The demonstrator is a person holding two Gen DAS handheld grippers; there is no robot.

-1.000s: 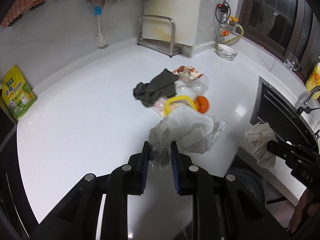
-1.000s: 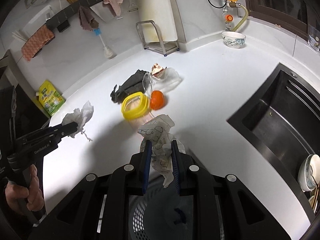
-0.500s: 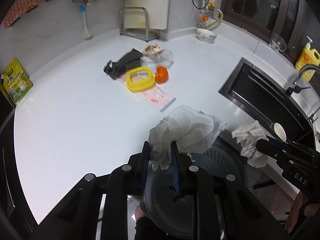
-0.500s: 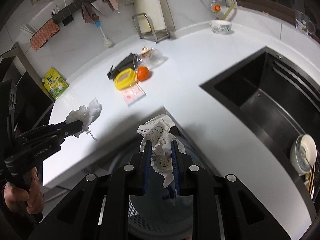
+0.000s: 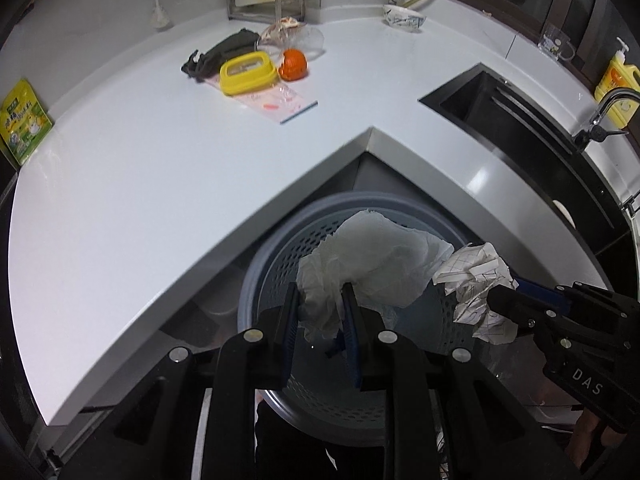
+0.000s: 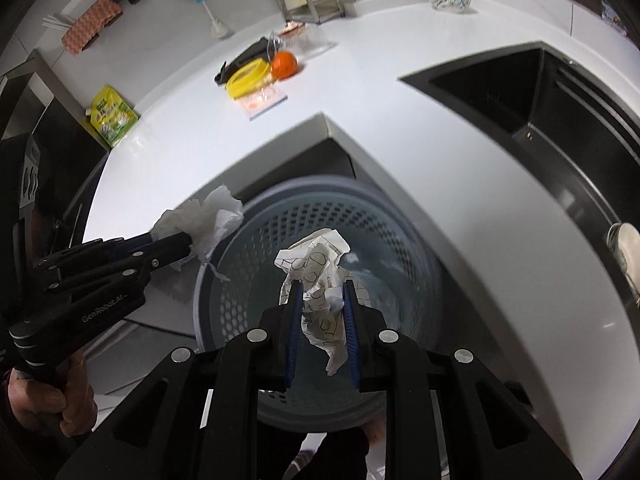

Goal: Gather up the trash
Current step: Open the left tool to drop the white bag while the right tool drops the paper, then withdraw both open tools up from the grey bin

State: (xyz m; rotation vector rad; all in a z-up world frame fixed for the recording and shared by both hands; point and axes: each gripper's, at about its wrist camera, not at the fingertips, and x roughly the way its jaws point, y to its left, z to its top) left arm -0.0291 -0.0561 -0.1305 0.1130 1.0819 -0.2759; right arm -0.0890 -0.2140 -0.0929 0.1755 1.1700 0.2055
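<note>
Now both tools clenched: left tool [image 5: 320, 300] on tissue [image 5: 372, 260], right tool [image 6: 320, 300] on patterned paper [image 6: 316, 268], over basket [image 6: 360, 216].

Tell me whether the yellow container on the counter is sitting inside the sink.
No, the yellow container rests on the white counter beside an orange fruit, well apart from the dark sink.

bin [image 5: 276, 264] below counter [image 5: 160, 168] corner, sink [image 5: 520, 128] right

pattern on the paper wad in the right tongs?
White with thin black line drawings, on the crumpled paper; clearest in the right wrist view.
</note>
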